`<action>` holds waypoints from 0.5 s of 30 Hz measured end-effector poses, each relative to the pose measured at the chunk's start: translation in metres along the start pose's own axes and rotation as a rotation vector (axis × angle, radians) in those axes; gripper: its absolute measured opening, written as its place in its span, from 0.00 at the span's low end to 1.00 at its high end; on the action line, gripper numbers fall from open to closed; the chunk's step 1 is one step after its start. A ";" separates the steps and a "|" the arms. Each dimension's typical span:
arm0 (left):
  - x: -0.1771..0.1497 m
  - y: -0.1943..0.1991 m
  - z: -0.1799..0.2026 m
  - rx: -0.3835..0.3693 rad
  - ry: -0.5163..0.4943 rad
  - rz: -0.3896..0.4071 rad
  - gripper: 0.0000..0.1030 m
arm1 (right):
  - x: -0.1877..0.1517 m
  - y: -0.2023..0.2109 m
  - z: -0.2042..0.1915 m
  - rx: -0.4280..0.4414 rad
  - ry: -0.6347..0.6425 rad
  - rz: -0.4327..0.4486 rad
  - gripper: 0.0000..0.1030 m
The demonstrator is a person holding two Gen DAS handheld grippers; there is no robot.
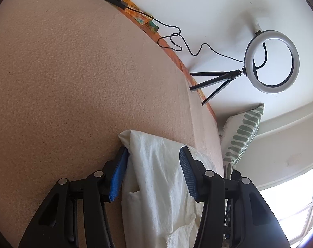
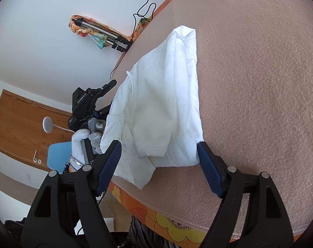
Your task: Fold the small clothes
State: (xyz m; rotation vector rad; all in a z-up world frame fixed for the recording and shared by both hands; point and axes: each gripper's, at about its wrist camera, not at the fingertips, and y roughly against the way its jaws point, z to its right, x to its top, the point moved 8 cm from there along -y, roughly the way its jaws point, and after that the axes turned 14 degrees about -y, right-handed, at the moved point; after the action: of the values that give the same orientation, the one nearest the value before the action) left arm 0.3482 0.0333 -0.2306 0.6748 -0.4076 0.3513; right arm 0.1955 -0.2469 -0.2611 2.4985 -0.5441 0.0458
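A white shirt (image 2: 160, 103) lies folded lengthwise on the beige covered table (image 2: 259, 82), with one short sleeve (image 2: 150, 148) turned over near its front end. My right gripper (image 2: 158, 144) is open, and its blue pads stand wide apart on either side of that front end. The right pad (image 2: 206, 161) touches the cloth's corner. At the shirt's far end my left gripper (image 2: 113, 92) is held by a gloved hand (image 2: 82, 142). In the left wrist view the shirt (image 1: 156, 175) runs loosely between the spread fingers of the left gripper (image 1: 154, 150).
The table's orange patterned edge (image 2: 177, 225) runs close under my right gripper. A ring light on a small tripod (image 1: 272, 62) and its cable (image 1: 177, 41) stand at the table's far side. A striped cushion (image 1: 243, 134) leans by the wall. A folded tripod (image 2: 102, 33) lies beyond the shirt.
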 end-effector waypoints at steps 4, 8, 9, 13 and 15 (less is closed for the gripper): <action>0.000 -0.001 0.002 0.005 -0.020 0.011 0.46 | 0.001 0.007 0.003 0.062 -0.068 0.032 0.77; 0.000 -0.005 0.001 0.019 -0.017 0.016 0.35 | 0.001 0.001 0.000 0.003 -0.056 0.067 0.73; -0.001 -0.006 0.001 0.021 -0.016 0.016 0.32 | 0.000 0.000 0.000 -0.025 -0.047 0.076 0.66; -0.003 -0.005 -0.005 0.032 -0.006 0.033 0.17 | 0.004 0.002 0.008 -0.071 -0.099 0.101 0.38; -0.003 -0.003 -0.005 0.031 -0.011 0.049 0.13 | 0.004 0.005 0.011 -0.091 -0.103 0.106 0.28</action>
State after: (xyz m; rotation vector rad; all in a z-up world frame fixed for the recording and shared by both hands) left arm 0.3484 0.0339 -0.2374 0.6984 -0.4306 0.4006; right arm 0.1965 -0.2581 -0.2668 2.3915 -0.7051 -0.0659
